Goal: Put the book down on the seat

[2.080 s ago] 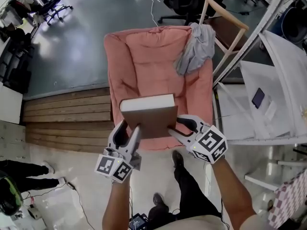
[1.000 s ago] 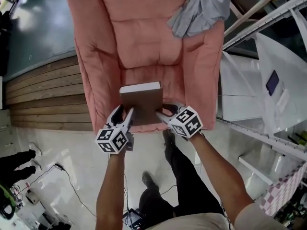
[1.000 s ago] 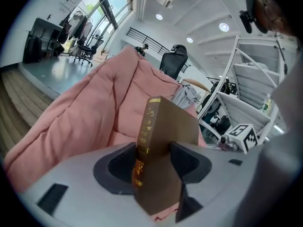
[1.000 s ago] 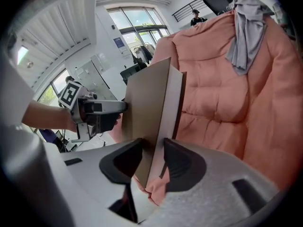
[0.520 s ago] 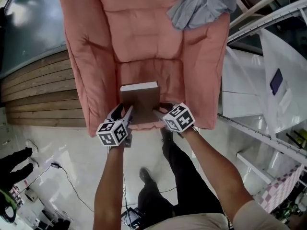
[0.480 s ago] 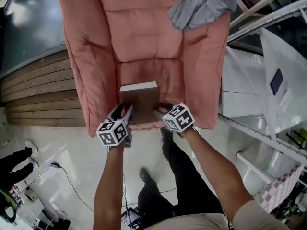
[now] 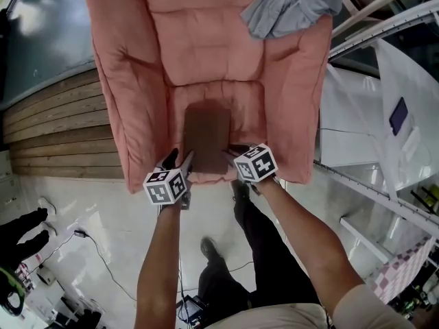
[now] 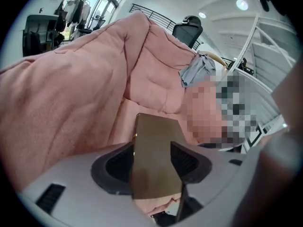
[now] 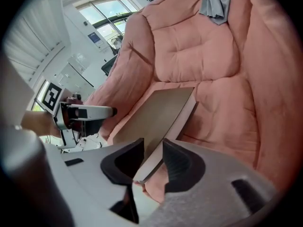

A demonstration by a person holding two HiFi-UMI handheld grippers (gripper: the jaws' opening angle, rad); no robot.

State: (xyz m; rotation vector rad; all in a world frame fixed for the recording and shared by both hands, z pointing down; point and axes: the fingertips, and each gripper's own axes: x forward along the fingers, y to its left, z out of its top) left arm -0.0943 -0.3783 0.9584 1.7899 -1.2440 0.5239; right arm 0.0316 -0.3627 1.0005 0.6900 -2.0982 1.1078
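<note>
A brown hardcover book (image 7: 207,132) lies nearly flat on the seat cushion (image 7: 248,107) of a pink armchair (image 7: 206,46). My left gripper (image 7: 180,159) grips its near left corner and my right gripper (image 7: 232,153) its near right corner. In the left gripper view the book (image 8: 156,145) fills the gap between the jaws of the left gripper (image 8: 151,159). In the right gripper view the book (image 9: 158,112) runs edge-on through the right gripper (image 9: 152,158), whose jaws are closing on that edge.
A grey cloth (image 7: 291,5) hangs over the chair's right backrest corner. Wooden planks (image 7: 55,129) lie left of the chair. A white metal frame (image 7: 374,29) and a white sheet (image 7: 405,122) stand at the right. The person's legs (image 7: 257,252) stand in front of the seat.
The book has tipped forward from standing on edge to lying on the seat cushion. Both grippers stayed on its near corners and sank slightly.
</note>
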